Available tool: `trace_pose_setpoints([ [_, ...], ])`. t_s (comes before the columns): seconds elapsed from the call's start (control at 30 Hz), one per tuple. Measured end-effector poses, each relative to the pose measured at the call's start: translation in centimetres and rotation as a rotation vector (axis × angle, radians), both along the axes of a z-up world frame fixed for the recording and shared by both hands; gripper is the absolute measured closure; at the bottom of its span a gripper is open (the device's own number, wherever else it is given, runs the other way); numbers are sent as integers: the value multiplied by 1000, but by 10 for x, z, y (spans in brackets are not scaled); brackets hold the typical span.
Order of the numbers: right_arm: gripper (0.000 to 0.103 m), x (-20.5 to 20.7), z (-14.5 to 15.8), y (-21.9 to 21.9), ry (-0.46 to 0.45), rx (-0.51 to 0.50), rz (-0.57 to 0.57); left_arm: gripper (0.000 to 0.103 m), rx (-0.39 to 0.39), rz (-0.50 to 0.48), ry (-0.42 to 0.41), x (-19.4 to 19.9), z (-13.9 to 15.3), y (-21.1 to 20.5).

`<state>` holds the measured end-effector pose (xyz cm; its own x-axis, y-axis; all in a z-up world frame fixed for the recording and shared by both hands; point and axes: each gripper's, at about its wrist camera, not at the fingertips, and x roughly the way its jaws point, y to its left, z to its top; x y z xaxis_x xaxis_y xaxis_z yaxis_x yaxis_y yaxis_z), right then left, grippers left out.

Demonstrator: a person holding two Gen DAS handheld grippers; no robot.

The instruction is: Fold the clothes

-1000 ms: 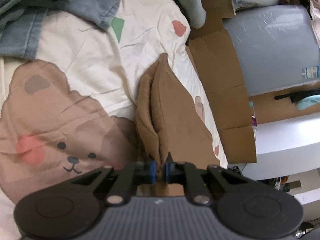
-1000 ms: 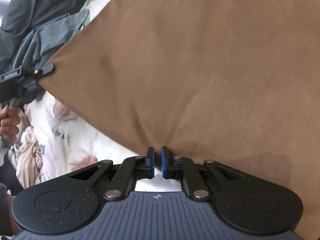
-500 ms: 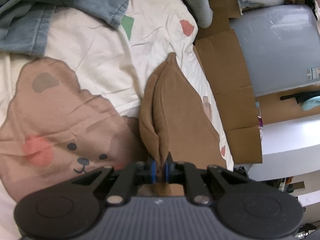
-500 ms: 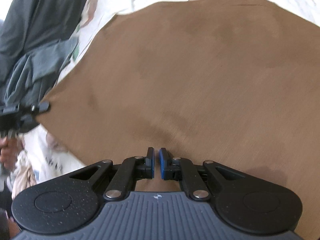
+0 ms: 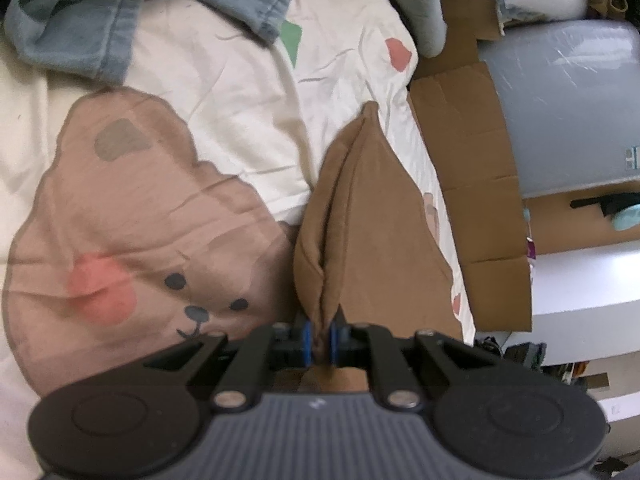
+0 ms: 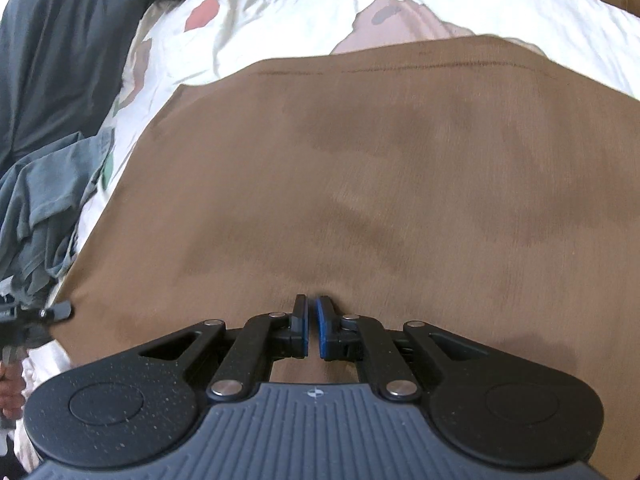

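Since a second ago, the brown cloth (image 6: 360, 184) is being laid lower and flatter, and more of the white bed sheet (image 6: 304, 20) is being shown past its far edge in the right wrist view.

A bunched corner of the cloth is being pinched tight by the left tongs (image 5: 319, 340), with two soft folds being squeezed between the blue pads (image 5: 306, 340). The right tongs (image 6: 311, 330) are being held almost closed, with a thin gap showing. Whether the near edge of the cloth is being held in them cannot be told, because the fabric is running under the tips.

The cloth is being spread over the bed, between the two tongs, on top of the bear picture (image 5: 132, 240). It is probably light, soft and floppy, so it is likely to sag wherever it is not being held. It is best taken by the corners or the stitched hem (image 6: 400, 69).

Its long side is being stretched from one pair of tongs toward the other, and its hem is being pointed away from the right tongs.

Blue clothes (image 5: 132, 12) are being left farther up the bed.
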<state>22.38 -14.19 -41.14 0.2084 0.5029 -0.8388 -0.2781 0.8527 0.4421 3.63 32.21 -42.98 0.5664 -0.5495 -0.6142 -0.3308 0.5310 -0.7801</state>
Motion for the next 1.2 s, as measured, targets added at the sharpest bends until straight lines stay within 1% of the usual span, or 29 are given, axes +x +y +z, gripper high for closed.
trace_pose_setpoints([
  [0.17, 93, 21, 2, 2, -41, -19, -34, 94, -6, 3, -1, 0, -4, 3],
  [0.37, 94, 52, 3, 8, -76, -43, -37, 94, -16, 16, -8, -3, -6, 3],
  [0.43, 94, 62, 4, 7, -90, -42, -62, 94, -20, 20, -13, -4, -6, 3],
  [0.53, 94, 76, 5, 6, -102, -56, -97, 94, -24, 24, -20, -5, -6, 2],
  [0.9, 94, 121, 5, 11, -142, -131, -129, 94, -23, 32, -26, -6, -6, 1],
  [0.97, 94, 129, 7, 9, -127, -125, -153, 94, -25, 28, -34, -5, -3, 1],
  [1.03, 94, 133, 7, 5, -90, -104, -198, 94, -28, 28, -45, -4, 0, 1],
  [1.07, 93, 133, 8, 4, -81, -103, -199, 94, -30, 30, -52, -3, 1, 0],
  [1.13, 87, 135, 12, 5, -63, -104, -185, 94, -37, 37, -66, -3, 3, -2],
  [1.2, 68, 137, 20, 2, -55, -107, -188, 94, -43, 42, -77, -4, 4, -3],
])
